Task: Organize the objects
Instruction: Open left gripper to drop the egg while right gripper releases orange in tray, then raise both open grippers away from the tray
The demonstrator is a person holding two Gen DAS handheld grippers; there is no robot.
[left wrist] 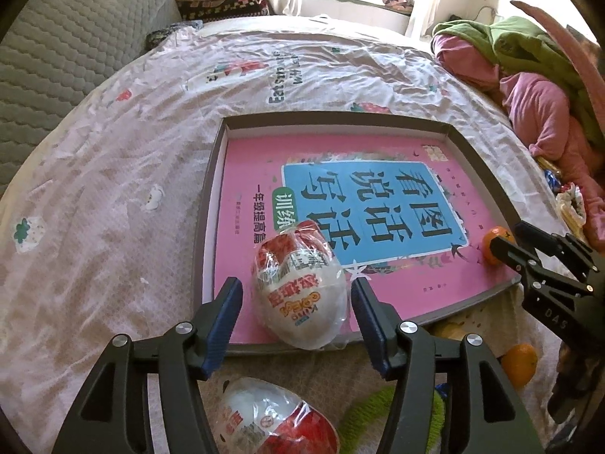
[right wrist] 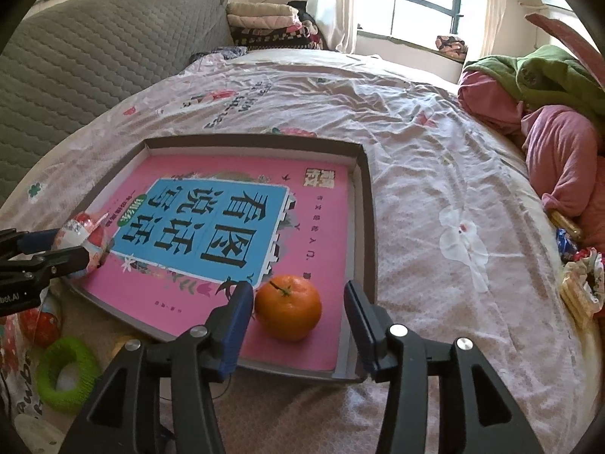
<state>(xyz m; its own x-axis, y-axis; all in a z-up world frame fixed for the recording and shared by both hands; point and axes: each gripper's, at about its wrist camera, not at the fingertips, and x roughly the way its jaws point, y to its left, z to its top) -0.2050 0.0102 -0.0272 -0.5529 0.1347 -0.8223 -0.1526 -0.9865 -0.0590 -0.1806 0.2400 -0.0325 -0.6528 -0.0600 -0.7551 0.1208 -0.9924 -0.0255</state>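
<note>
Second egg point(left wrist: 272, 422) under left tongs point(left wrist: 297, 304)

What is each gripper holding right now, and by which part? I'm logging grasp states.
Nothing is held. The left gripper is open around the wrapped toy egg, the right gripper open around the orange; both items rest on the pink book.

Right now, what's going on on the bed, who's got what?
Both grippers are at the shallow grey box that holds a pink workbook. The left gripper is open around a wrapped toy egg lying at the box's near edge; the right gripper is open around an orange resting on the workbook. Neither is clamped. Another egg, a green ring and a second orange lie outside the box.
</note>
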